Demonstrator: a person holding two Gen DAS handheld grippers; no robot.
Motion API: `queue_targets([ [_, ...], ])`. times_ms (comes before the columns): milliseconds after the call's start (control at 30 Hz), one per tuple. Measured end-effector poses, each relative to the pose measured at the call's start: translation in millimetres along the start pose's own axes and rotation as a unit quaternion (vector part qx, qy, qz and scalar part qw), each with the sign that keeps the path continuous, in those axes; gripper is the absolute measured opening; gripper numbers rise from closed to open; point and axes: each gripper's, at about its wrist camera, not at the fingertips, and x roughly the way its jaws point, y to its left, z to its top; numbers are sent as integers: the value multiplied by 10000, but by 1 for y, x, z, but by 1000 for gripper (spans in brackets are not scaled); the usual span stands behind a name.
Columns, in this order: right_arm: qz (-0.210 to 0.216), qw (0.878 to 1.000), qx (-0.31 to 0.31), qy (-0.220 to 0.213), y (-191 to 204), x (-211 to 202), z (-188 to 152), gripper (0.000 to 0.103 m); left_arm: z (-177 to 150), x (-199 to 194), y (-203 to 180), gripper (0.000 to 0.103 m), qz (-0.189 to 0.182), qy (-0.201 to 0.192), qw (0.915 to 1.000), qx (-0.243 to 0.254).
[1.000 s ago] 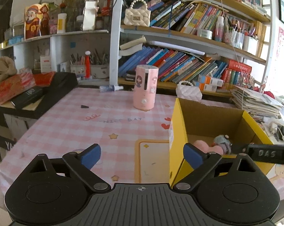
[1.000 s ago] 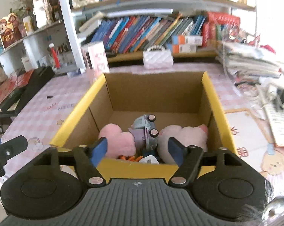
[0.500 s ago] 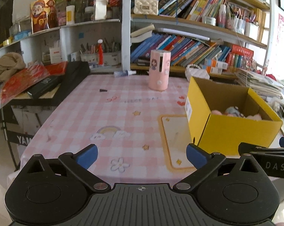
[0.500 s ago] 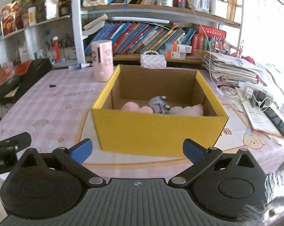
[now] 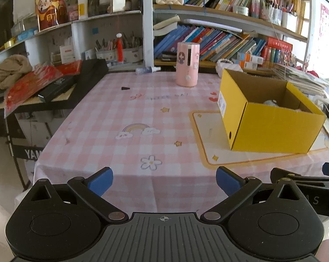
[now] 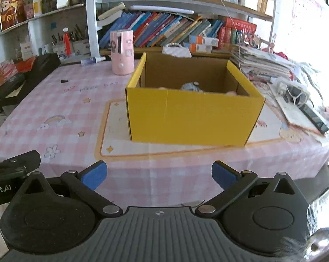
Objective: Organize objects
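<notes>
Left wrist view showed the left gripper (image 5: 163, 182) with fingers spread and empty at the near edge of the pink checked worktop (image 5: 129, 118), a pink canister (image 5: 187, 64) far back and the yellow cardboard box (image 5: 271, 126) to the right. The right gripper (image 6: 159, 178) was likewise released and empty, facing the box. Toys (image 6: 191, 86) lay inside; sorting looked finished, so only checking for strays probably remained.

Both hand-held grippers, left (image 5: 163, 183) and right (image 6: 159, 175), have pulled back from the box (image 6: 192, 113) to the table (image 5: 129, 118) edge.
</notes>
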Motion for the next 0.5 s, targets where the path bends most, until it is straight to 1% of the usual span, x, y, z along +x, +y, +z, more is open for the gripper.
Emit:
queue_targets([
  [167, -51, 10000, 43, 28, 4, -5, -8, 103, -3, -4, 1, 102, 62, 18, 9999, 99],
  [333, -94, 9999, 38, -65, 5, -12, -9, 103, -4, -6, 1, 103, 146, 7, 9998, 153],
  [500, -155, 9999, 45, -56, 4, -15, -10, 103, -6, -7, -1, 103, 202, 2, 9996, 221],
])
